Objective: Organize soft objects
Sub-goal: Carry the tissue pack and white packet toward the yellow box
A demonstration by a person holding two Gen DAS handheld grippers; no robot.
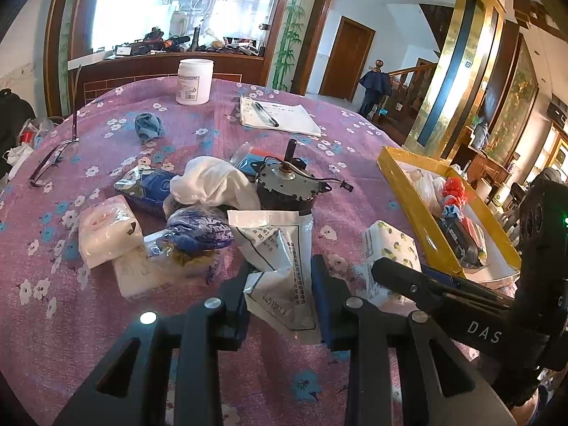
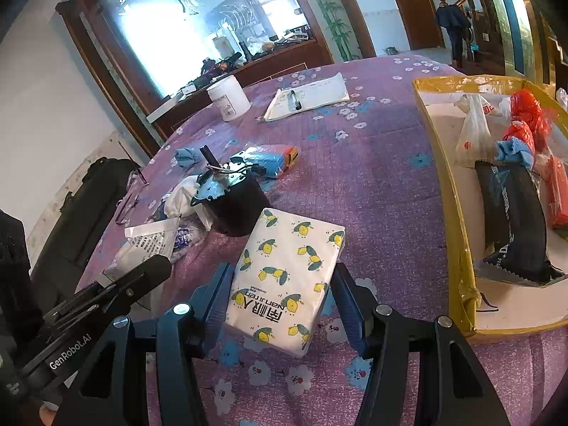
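Left claw (image 1: 280, 294) sits low over the bench (image 1: 355, 149), fingers spread, white foil pouch (image 1: 280, 259) between them; pads look close to the pouch edges but contact can't be confirmed, so not calling it a grip. Just ahead of that claw: dark motor (image 1: 284, 188) with shaft up, white crumpled cloth (image 1: 213, 181) ahead-left, blue-purple bagged bundle (image 1: 198, 230) left of the pouch, two wrapped white tissue packs (image 1: 106, 230) further left. Small blue rag (image 1: 149, 126) far ahead-left, white jar (image 1: 194, 81) and notepad with pen (image 1: 280, 113) at the far side. Eyeglasses (image 1: 53, 156) far left. Right claw (image 2: 280, 294) is also open, straddling the lemon-print tissue pack (image 2: 284, 277); pack lies flat on the bench (image 2: 372, 184), gaps visible on both sides, so not clamped. Yellow-rimmed tray (image 2: 458, 234) is right of that claw, near it, holding a black pouch (image 2: 511, 227), white plastic bag (image 2: 475, 131), red bags (image 2: 525, 113), a blue cloth piece (image 2: 514, 151) and a red flat pack (image 2: 559, 191). Ahead-left of the right claw: the motor (image 2: 238, 209), touching or just beside the far corner of the lemon pack, can't tell which. Blue-orange packet (image 2: 266, 159) sits beyond the motor. Left claw body (image 2: 106, 291) shows at the left edge of the right wrist view; right claw arm (image 1: 443, 291) crosses the lower right of the left wrist view.
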